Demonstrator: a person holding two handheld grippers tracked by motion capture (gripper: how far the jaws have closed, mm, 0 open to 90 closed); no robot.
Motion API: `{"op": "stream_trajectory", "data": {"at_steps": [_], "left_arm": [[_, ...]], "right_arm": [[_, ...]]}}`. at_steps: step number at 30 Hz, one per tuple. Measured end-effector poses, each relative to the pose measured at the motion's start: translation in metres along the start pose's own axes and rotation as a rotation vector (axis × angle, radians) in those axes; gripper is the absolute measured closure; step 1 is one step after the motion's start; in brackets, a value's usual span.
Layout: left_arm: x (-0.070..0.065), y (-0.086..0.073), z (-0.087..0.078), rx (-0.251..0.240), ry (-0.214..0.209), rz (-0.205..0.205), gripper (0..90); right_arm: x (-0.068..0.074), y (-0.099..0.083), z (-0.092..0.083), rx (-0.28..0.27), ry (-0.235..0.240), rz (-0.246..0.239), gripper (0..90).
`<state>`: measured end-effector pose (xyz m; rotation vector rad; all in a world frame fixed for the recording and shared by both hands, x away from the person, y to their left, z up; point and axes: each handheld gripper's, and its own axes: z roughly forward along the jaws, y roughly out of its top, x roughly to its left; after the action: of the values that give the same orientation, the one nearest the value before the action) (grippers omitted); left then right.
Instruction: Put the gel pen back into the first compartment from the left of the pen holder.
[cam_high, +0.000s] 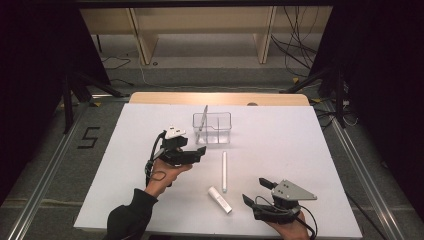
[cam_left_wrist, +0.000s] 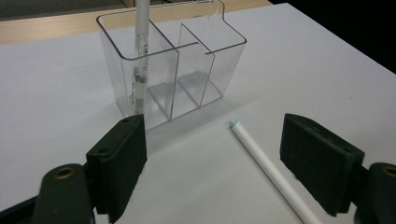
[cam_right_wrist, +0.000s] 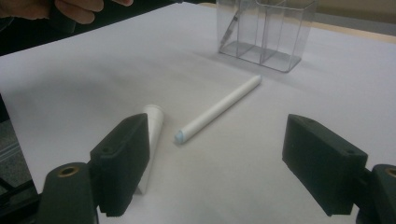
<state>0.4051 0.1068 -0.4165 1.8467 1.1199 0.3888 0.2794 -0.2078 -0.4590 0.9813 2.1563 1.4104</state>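
Note:
A clear divided container (cam_high: 220, 131) stands at the middle back of the white table, with a thin pen (cam_high: 203, 117) leaning upright in its left compartment. A long white pen (cam_high: 224, 171) lies flat in front of it, and a shorter white tube (cam_high: 220, 199) lies nearer the front edge. My left gripper (cam_high: 202, 152) hovers just left of the container, open and holding nothing. In the left gripper view the container (cam_left_wrist: 187, 60) and the lying pen (cam_left_wrist: 266, 168) sit ahead of the jaws. My right gripper (cam_high: 253, 189) is open near the tube (cam_right_wrist: 152, 135) and the long pen (cam_right_wrist: 219, 107).
The white table sheet (cam_high: 300, 150) has bare room on the right and far left. A wooden table edge (cam_high: 220, 98) runs behind the container. Black stands and cables sit on the floor beyond. The other hand (cam_right_wrist: 74, 7) shows at the top left of the right gripper view.

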Motion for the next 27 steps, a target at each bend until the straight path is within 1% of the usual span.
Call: {"op": "stream_trajectory", "data": {"at_steps": [12,17,19,22,27], "left_arm": [[-0.012,-0.003,0.004,0.022,-0.007,0.002,20.8],[-0.015,-0.005,0.005,0.025,-0.007,0.003,20.4],[-0.016,-0.005,0.005,0.025,-0.009,-0.006,20.3],[-0.017,-0.005,0.006,0.027,-0.006,-0.009,20.1],[-0.020,-0.007,0.007,0.032,-0.004,-0.006,19.6]], "right_arm": [[-0.004,-0.001,-0.002,0.000,-0.013,0.010,23.8],[-0.005,-0.001,-0.002,-0.005,-0.016,0.010,23.7],[-0.006,-0.001,-0.002,-0.005,-0.017,0.013,23.7],[-0.006,-0.002,-0.002,-0.003,-0.017,0.013,23.7],[-0.007,-0.002,-0.002,-0.003,-0.019,0.014,23.7]]}}
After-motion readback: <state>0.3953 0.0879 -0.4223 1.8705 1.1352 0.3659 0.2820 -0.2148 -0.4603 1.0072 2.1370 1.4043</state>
